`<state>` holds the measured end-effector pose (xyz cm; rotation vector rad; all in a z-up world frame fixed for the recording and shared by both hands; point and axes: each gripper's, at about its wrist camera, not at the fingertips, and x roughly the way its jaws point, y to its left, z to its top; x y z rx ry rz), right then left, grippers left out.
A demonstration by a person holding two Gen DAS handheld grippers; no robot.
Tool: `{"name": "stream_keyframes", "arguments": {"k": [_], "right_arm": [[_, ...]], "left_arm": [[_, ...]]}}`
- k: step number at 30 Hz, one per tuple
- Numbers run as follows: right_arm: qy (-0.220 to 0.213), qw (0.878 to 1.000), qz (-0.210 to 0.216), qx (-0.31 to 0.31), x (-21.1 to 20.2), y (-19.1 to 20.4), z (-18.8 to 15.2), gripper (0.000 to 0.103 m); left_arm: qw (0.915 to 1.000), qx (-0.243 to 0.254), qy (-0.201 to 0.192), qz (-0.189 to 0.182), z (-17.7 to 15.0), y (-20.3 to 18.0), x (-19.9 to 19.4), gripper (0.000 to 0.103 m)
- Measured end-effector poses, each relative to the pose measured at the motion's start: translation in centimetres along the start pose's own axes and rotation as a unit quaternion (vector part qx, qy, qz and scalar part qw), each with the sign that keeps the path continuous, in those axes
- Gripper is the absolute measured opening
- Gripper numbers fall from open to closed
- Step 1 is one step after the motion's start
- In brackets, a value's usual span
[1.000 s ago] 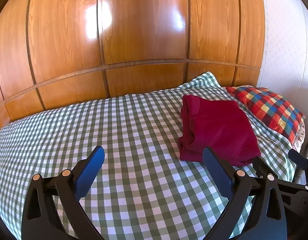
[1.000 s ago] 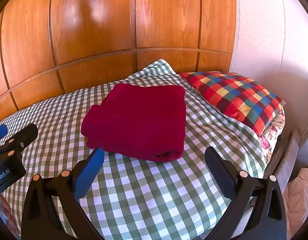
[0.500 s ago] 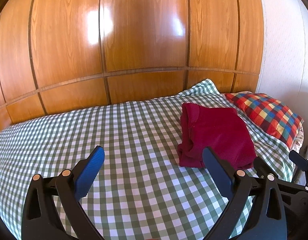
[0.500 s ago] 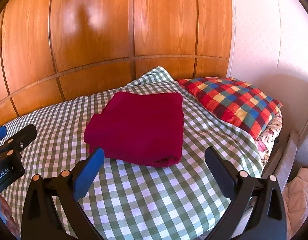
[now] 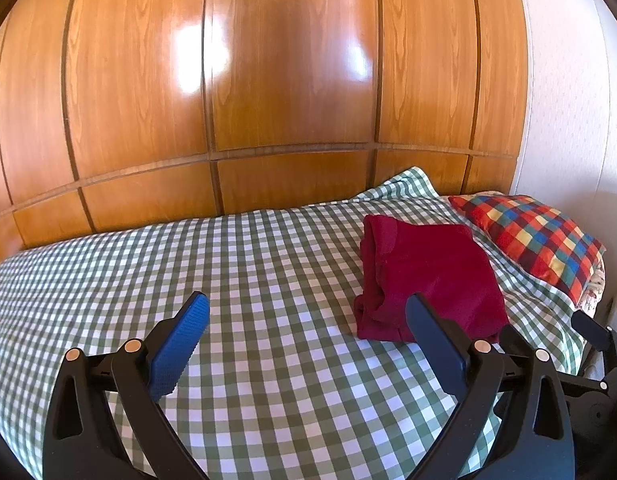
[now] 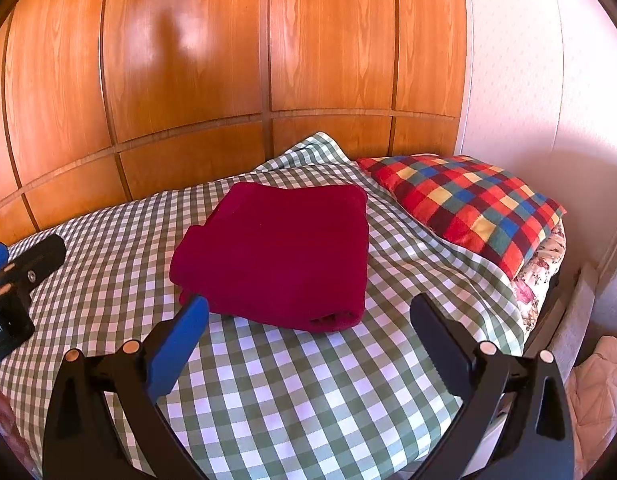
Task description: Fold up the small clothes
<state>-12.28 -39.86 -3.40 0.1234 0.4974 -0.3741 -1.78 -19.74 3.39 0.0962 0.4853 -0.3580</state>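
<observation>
**Fold finished, both claws free above the bed**

Dark red fleece garment (image 6: pixel 280 252), folded into a thick, roughly square bundle, flat on the green-and-white checked bedspread (image 6: pixel 308 380) near the head of the bed. Just beside it to the right, a red, blue and yellow checked pillow (image 6: pixel 468 204), not touching as far as can be told. Behind, a glossy wooden panelled headboard wall (image 6: pixel 228 60).

Right claw (image 6: pixel 308 320) spread wide, empty, hovering just short of the bundle's near folded edge. Left claw (image 5: pixel 308 320) likewise wide and empty, over bare bedspread, with the bundle (image 5: pixel 424 276) off to its right; stacked layer edges visible on the bundle's left side in that view. Nothing gripped by either.

Judged step: end of the fold, or a pause for checking it. Layers fairly square, no sleeve or hem trailing out, so little left to do on this piece. No second garment in view.

Next move, if any: either a light press to flatten the top, or a two-claw pinch at opposite edges to lift the bundle aside without letting the layers slide. Soft, thick fabric likely to sag and unfold if taken from one edge only.
</observation>
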Motion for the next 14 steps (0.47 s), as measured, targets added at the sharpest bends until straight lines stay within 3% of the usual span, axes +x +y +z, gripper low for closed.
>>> {"name": "stream_keyframes", "arguments": {"k": [9,14], "right_arm": [[0.016,1.000,-0.003,0.009,1.1,-0.8,-0.3,0.101],[0.037,0.998,-0.025,0.044,3.5,-4.2,0.5,0.101]], "left_arm": [[0.9996,-0.013,0.023,0.010,-0.4,0.9,1.1,0.098],[0.9991,-0.019,0.034,0.016,-0.9,1.4,1.8,0.098]]}}
